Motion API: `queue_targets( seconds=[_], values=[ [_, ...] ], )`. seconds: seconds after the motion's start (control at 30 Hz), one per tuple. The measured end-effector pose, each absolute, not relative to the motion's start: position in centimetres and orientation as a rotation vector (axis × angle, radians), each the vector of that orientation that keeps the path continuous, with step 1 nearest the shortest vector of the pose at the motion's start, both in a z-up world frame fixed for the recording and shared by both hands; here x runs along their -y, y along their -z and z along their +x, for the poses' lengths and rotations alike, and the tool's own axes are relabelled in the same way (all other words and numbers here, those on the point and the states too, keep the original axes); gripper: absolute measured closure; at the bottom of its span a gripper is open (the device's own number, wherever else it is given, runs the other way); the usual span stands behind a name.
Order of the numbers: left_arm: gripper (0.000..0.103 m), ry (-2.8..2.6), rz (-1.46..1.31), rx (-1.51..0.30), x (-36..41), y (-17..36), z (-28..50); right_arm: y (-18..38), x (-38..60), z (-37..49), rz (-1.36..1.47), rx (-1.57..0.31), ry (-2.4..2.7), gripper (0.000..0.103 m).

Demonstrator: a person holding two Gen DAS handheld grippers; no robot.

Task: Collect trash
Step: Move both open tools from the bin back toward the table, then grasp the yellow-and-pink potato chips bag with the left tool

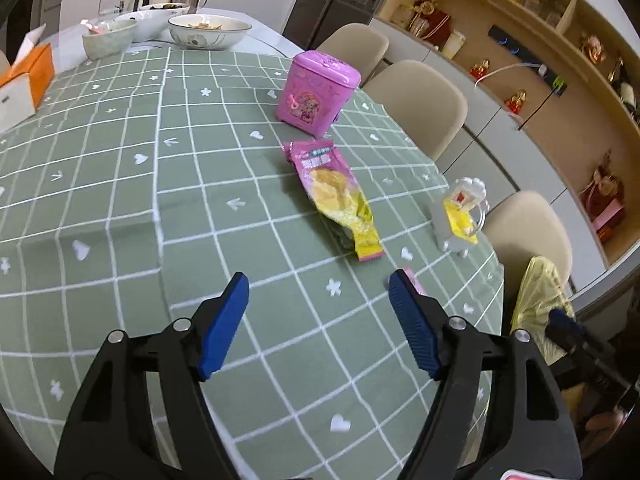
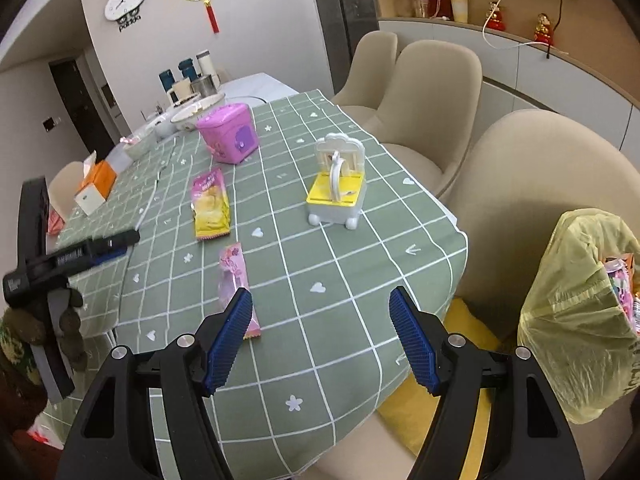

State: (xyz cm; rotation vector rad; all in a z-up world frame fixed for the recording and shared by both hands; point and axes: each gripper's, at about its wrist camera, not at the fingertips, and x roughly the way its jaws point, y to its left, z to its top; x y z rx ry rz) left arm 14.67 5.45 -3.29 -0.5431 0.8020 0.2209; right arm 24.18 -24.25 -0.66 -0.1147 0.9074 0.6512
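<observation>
Left wrist cam: sits behind its own jaws, tilted down over the table (image 1: 120, 184), facing along the tabletop toward the far bowls (image 1: 208, 30), close above the cloth. Right wrist cam: also behind its jaws, tilted down, near the table's edge w/ chairs (image 2: 432, 92) to the right. Both views share the pink tin (image 1: 316, 94) (image 2: 232, 132), yellow-pink snack bag (image 1: 340, 196) (image 2: 210, 204), toy chair (image 1: 460, 216) (image 2: 336, 184), yellow trash bag (image 1: 538, 304) (image 2: 576, 312). Each cam catches the other tool at its frame edge.

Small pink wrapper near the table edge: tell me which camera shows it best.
The right wrist view. There the small pink wrapper lies almost fully visible on the green tablecloth, only its near end hidden behind a blue finger pad. The left wrist view shows just a pink sliver behind the left gripper.
</observation>
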Motion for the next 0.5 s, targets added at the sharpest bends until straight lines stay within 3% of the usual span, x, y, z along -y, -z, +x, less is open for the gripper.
queue_targets(
  seconds=[0.27, 0.5],
  values=[
    [0.034, -0.271, -0.641, -0.821, -7.6, 5.5, 22.2, 0.9, 26.4, 24.3, -0.144, -0.912, -0.585, 0.036],
    [0.034, -0.382, -0.482, -0.891, -5.8, 6.7, 28.9, 1.3, 28.3, 24.9, -0.207, -0.914, -0.523, 0.036]
  ],
)
